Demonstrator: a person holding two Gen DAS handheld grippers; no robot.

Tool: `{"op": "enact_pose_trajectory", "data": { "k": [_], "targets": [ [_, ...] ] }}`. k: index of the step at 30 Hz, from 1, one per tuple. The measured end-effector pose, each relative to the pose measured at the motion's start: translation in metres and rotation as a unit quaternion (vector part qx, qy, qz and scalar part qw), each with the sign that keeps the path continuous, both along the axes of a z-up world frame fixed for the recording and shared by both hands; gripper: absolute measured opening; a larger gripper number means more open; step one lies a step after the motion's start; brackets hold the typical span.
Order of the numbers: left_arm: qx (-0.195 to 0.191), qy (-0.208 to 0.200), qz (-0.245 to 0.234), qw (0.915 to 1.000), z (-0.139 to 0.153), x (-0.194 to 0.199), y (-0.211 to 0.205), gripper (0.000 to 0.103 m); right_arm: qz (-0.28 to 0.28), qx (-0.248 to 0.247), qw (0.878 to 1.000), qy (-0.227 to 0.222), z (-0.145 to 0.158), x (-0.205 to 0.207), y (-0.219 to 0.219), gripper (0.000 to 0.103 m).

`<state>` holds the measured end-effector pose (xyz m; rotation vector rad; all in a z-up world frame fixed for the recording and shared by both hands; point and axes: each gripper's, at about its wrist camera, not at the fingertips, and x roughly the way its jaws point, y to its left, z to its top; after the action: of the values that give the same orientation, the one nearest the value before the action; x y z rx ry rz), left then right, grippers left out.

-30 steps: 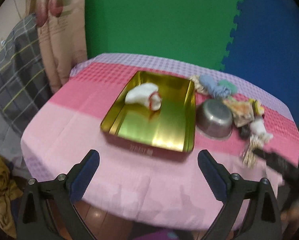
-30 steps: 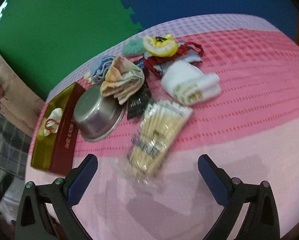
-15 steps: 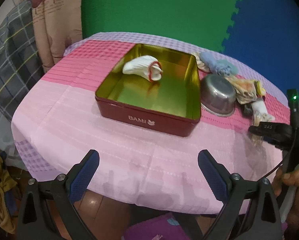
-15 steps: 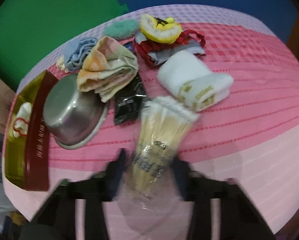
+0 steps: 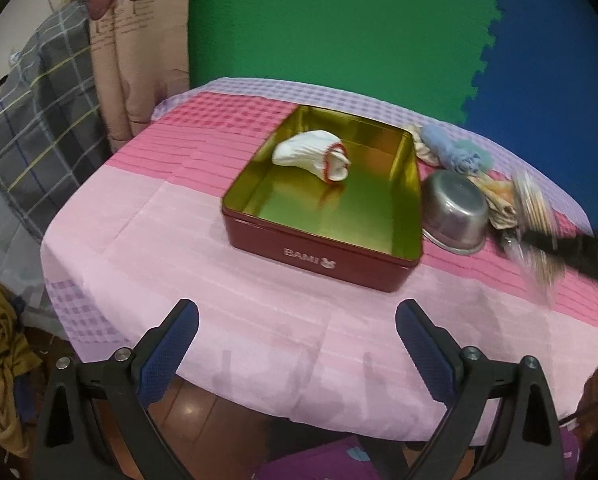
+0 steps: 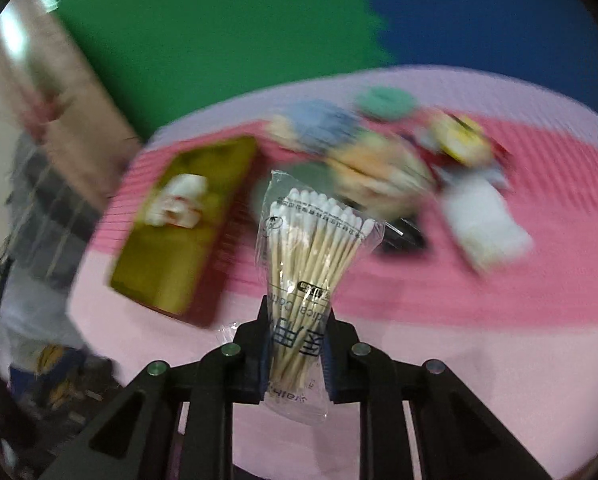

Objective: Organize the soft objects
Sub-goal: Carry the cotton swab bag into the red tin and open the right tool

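Right tongs: the black right gripper [image 6: 295, 354] with blue pads is closed tight on a clear plastic bag of cotton swabs with wooden sticks [image 6: 317, 264]. The bag is up in the air above the table, white tips pointing away.
Left tongs: the black left gripper [image 5: 297, 338] is wide open and holds nothing. It hangs over the near edge of the round table with the pink and purple checked cloth [image 5: 187, 248].
Box: a red metal tin with a shiny gold inside [image 5: 327, 248] sits in the middle of the table. A rolled white sock with a red edge [image 5: 311, 154] lies inside it, near the back.
In the way: a small silver metal bowl [image 5: 455, 210] sits just beside the tin's right side.
Soft pile: behind the bowl lie a blue cloth [image 5: 443, 146], a folded orange and green towel [image 6: 379, 172], a rolled white towel [image 6: 483, 220] and a yellow soft thing [image 6: 461, 140]. That side is blurry.
Behind: a green and blue foam wall [image 5: 339, 28].
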<state>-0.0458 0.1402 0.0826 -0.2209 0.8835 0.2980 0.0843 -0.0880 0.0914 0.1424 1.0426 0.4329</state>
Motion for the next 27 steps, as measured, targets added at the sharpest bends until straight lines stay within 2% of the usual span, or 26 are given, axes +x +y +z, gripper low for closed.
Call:
{"op": "enact_pose_trajectory", "data": {
  "k": [4,6,10,15,22,27],
  "targets": [
    [0.002,-0.006,0.018,0.9998,0.001,-0.001,0.006,0.098,0.061,0.009,0.998,-0.012,0.018,0.037,0.059,0.02],
    [0.012,-0.011,0.028,0.9995,0.003,-0.002,0.009,0.098,0.082,-0.009,0.996,-0.025,0.025,0.045,0.087,0.02],
    [0.021,-0.015,0.033,0.9991,0.004,-0.002,0.013,0.098,0.104,-0.025,0.994,-0.016,0.017,0.072,0.129,0.02],
    [0.018,-0.007,0.032,0.9993,0.001,0.0,0.016,0.098,0.125,-0.054,0.991,-0.007,-0.008,0.107,0.177,0.02],
    [0.014,-0.003,0.032,0.9994,-0.001,0.003,0.017,0.098,0.123,-0.092,0.988,0.009,-0.042,0.134,0.201,0.02],
    [0.016,0.005,0.027,0.9995,-0.003,0.004,0.015,0.098,0.124,-0.13,0.984,-0.004,-0.054,0.136,0.206,0.024]
  ]
}}
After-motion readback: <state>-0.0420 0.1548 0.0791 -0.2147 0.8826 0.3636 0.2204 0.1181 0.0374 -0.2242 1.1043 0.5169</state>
